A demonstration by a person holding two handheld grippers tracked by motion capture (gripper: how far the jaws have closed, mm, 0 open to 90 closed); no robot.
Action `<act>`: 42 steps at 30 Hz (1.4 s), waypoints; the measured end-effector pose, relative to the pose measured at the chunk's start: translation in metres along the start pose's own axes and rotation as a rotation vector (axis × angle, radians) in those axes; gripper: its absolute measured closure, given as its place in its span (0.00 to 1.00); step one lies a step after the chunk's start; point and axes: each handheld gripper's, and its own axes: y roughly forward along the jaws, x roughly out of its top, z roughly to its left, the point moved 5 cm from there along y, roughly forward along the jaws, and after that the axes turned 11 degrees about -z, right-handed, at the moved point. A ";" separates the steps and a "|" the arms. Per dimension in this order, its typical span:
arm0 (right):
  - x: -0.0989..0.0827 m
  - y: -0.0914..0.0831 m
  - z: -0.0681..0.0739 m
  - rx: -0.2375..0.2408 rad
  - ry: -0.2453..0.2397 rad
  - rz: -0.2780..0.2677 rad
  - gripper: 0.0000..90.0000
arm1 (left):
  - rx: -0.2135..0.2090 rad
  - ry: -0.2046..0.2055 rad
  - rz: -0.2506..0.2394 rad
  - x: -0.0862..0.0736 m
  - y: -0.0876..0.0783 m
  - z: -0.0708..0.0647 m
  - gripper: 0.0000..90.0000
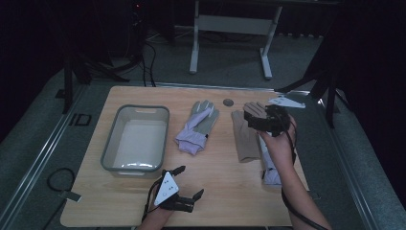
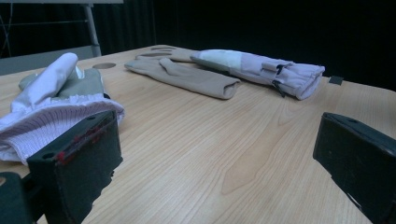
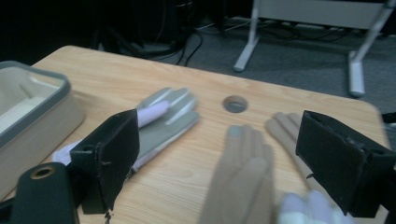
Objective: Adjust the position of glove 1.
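Note:
Three gloves lie on the wooden table (image 1: 143, 100). A grey-and-lavender glove (image 1: 196, 127) (image 2: 56, 93) (image 3: 163, 116) sits in the middle. To its right is a tan glove (image 1: 245, 136) (image 2: 187, 77) (image 3: 243, 177). A second lavender glove (image 1: 270, 167) (image 2: 261, 67) lies partly under the right forearm. My right gripper (image 1: 251, 117) (image 3: 224, 163) hovers open above the tan glove's fingers, holding nothing. My left gripper (image 1: 188, 182) (image 2: 217, 172) rests low near the front edge, open and empty, facing the gloves.
A grey plastic tub (image 1: 107, 143) (image 3: 46, 84) stands empty at the left of the table. A round hole (image 1: 228, 102) (image 3: 235, 103) sits near the far edge. Beyond the table are a desk frame (image 1: 230, 24) and floor cables (image 1: 148, 57).

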 end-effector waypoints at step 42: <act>-0.100 0.178 0.114 0.112 -0.017 0.327 0.18 | -0.002 -0.013 -0.004 0.000 0.000 0.000 0.01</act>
